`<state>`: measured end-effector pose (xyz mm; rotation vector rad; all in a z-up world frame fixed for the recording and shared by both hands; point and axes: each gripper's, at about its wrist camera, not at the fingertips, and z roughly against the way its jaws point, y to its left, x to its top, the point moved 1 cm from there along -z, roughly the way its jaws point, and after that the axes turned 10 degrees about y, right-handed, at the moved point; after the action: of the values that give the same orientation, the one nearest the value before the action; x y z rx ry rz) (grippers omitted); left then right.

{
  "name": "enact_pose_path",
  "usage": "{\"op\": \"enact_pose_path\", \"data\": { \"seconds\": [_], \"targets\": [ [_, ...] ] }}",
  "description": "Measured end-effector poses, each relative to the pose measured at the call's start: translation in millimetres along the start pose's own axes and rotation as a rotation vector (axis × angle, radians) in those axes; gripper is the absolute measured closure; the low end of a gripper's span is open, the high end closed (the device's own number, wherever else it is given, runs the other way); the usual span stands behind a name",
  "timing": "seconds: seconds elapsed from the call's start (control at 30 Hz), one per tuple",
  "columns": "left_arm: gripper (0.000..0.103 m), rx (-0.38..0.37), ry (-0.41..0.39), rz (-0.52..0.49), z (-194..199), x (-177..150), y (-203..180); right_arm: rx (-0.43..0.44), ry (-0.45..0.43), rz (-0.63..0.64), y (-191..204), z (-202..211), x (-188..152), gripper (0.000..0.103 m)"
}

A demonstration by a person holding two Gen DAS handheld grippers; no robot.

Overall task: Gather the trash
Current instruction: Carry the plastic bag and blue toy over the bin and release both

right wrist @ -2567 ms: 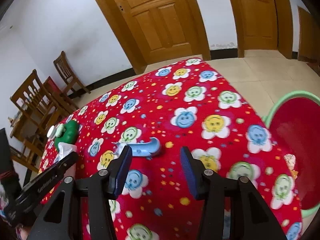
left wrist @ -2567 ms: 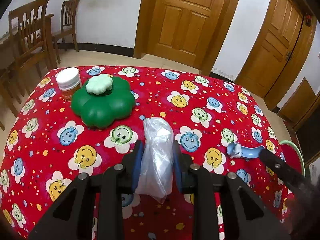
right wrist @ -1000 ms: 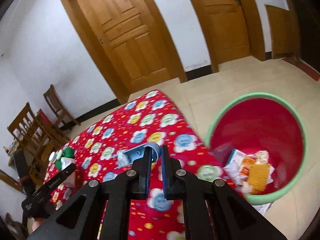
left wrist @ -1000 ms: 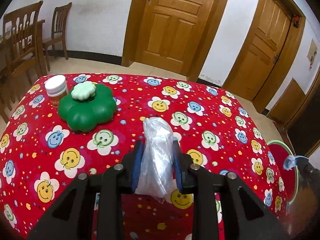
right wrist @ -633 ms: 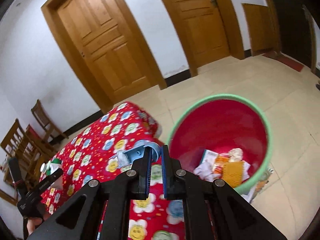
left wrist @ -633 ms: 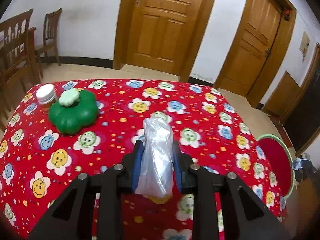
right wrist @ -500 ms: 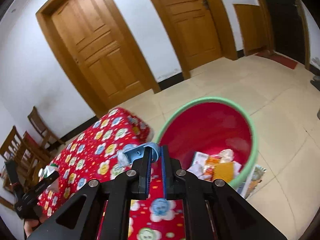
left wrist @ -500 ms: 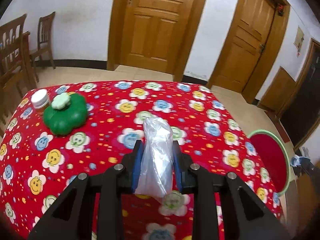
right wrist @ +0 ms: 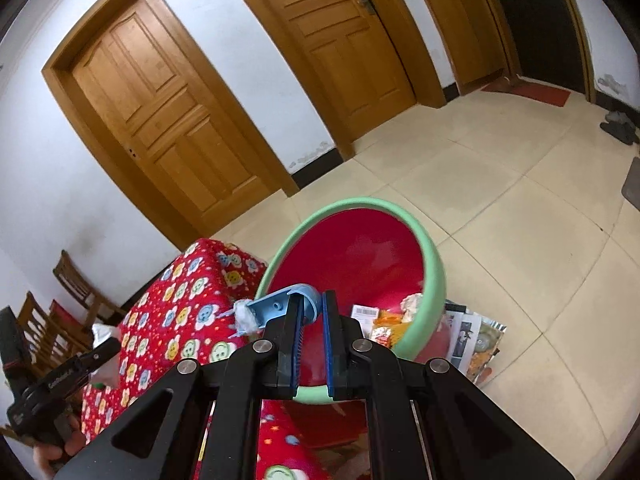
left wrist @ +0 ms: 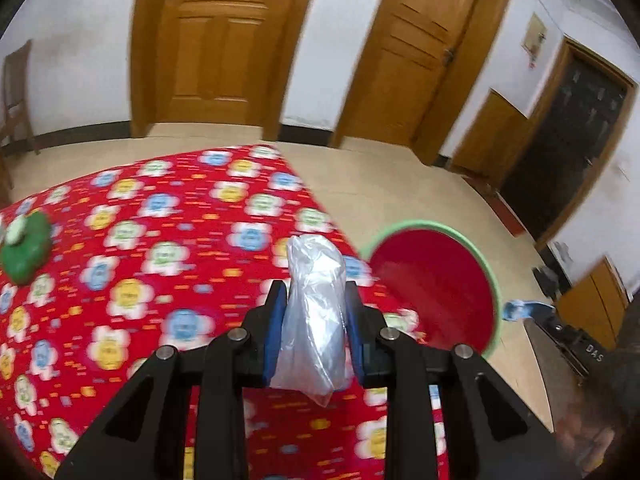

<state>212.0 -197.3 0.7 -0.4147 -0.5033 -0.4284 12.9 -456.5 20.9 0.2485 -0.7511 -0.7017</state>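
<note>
A thin, crinkly clear plastic bag [left wrist: 314,312] is being seen against printed cloth [left wrist: 160,240]; glossy plastic bin [right wrist: 434,276], smooth blue plastic piece [right wrist: 280,306], varnished wood doors [right wrist: 160,108].

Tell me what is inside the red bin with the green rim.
The red bin holds a barcoded white packet, orange wrappers and crumpled white paper at the bottom. The right tongs and their blue scrap cover the near part.

The red bin [right wrist: 434,276] stands on the floor just beside the corner of the surface [right wrist: 188,292], its mouth wide and unblocked from above, with wrappers [right wrist: 386,330] only at the bottom. Loose packets [right wrist: 474,340] lie on the tiles against its far side; beyond them the floor [right wrist: 520,208] is bare to the doors.
</note>
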Motion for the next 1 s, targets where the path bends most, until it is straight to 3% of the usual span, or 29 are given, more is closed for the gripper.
{"op": "enact_pose_path", "data": {
  "seconds": [0.3, 0.6, 0.7, 1.0],
  "targets": [
    [0.075, -0.092, 0.071, -0.099, -52, 4, -74, -0.038, -0.024, -0.043, -31, 2, 6, 0.094],
    [0.071, -0.137, 0.15, -0.138, -91, 5, -103, -0.05, -0.006, -0.09, -60, -9, 10, 0.094],
    [0.063, -0.113, 0.138, -0.148, -94, 5, -105, -0.056, 0.001, -0.097, -65, -12, 9, 0.094],
    [0.062, -0.038, 0.126, -0.13, -85, 1, -91, -0.063, 0.026, -0.072, -62, -25, 10, 0.093]
  ]
}}
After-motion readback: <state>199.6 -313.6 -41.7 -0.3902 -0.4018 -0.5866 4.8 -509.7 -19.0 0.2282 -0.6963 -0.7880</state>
